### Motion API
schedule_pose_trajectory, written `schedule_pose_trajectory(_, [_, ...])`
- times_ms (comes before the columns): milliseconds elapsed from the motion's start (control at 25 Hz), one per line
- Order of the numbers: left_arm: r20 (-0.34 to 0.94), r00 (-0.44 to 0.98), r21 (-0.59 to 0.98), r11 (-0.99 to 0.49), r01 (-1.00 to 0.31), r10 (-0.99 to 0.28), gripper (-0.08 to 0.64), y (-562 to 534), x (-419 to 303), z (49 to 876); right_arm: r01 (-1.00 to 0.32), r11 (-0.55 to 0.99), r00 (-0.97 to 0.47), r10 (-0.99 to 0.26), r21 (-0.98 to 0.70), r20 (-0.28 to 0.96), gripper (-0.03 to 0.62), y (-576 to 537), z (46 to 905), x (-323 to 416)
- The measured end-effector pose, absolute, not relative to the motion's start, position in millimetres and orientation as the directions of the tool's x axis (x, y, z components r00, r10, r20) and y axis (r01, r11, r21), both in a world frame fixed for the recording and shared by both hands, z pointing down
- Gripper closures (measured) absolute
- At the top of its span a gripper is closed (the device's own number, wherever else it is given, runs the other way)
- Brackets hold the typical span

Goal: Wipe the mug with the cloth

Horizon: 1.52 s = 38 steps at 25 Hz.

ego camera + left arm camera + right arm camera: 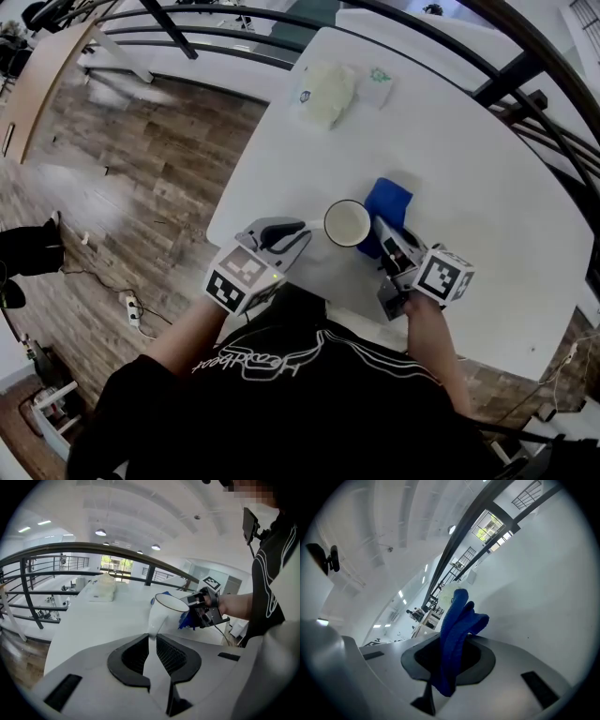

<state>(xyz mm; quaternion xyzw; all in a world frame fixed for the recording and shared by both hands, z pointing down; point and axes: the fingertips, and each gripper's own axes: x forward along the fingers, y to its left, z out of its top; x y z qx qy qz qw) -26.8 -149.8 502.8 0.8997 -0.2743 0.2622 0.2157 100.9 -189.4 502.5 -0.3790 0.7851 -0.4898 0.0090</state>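
now the left gripper [151, 644] pinches the mug [348, 223] by its handle at the table [469, 159] edge; the right gripper [450, 663] clamps the cloth [457, 634] beside it. wiping seems due: cloth must meet mug.

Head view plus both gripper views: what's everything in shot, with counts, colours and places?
mug: one, white, by the table's near edge
cloth: one, blue, right beside the mug
pale bundle: one, cream, table's far end
packet: one, white with green print, beside the bundle
table: one, white
railing: one, black, beyond the table
floor: brown wood, left of table
left tool: grey, shut on the mug's handle
right tool: grey, shut on the cloth
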Motion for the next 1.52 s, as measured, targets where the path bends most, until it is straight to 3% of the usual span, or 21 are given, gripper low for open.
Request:
schedule_pose_trajectory(440, [0.591, 0.718, 0.247, -0.765, -0.595, -0.367, 0.512, -139, -19, 505, -0.599, 0.213, -0.677, -0.649, -0.772, 0.346, 0.531, -182, 497, 120])
schedule_pose_trajectory(920, [0.584, 0.743, 0.272, -0.784, -0.558, -0.327, 0.512, -112, 12, 506, -0.536, 0.249, -0.683, -0.69, -0.807, 0.241, 0.531, -139, 457, 138])
schedule_pose_trajectory(1240, [0.573, 0.77, 0.298, -0.803, -0.516, -0.281, 0.512, -103, 28, 506, -0.473, 0.183, -0.618, -0.766, -0.862, 0.177, 0.531, -142, 454, 143])
schedule_pose_trajectory(1520, [0.565, 0.787, 0.317, -0.816, -0.484, -0.248, 0.512, -100, 32, 506, -0.445, 0.09, -0.561, -0.804, -0.891, 0.198, 0.531, -146, 473, 144])
